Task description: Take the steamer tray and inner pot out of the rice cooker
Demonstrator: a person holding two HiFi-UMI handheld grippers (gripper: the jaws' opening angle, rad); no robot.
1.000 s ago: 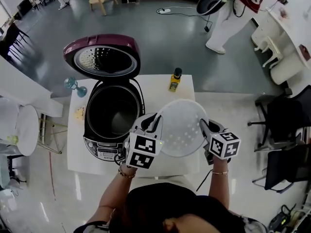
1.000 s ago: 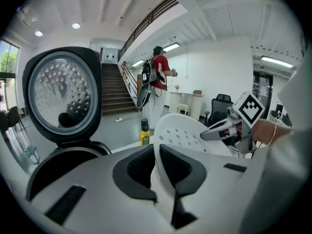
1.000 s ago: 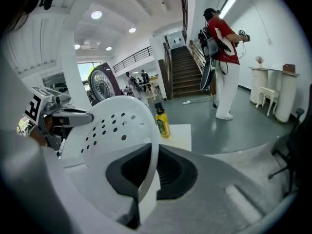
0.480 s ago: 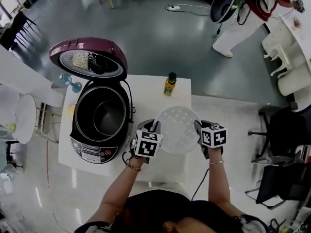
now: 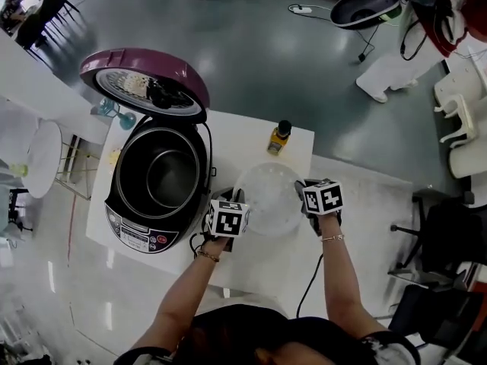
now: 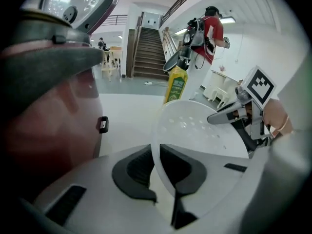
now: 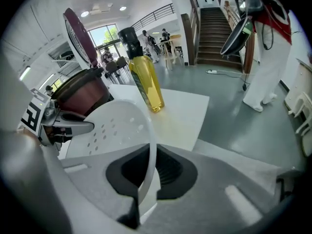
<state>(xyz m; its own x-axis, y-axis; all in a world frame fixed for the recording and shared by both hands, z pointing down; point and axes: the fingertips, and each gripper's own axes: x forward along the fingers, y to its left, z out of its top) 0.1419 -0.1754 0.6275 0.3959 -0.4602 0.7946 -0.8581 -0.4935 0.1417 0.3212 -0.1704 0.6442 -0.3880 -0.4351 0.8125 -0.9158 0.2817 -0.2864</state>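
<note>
A roomy lab-like hall: polished grey floor [image 5: 251,59], staircase [image 6: 150,52], white table [image 5: 245,131], chairs [image 5: 459,101] (a person [image 6: 211,29] stands beyond).

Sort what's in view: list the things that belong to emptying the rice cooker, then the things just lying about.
Job: white perforated steamer tray, clamped at its rim by left gripper and right gripper; dark round inner pot inside the open maroon rice cooker.
Lying about: yellow bottle with black cap; teal stemmed glass beside the cooker.
</note>
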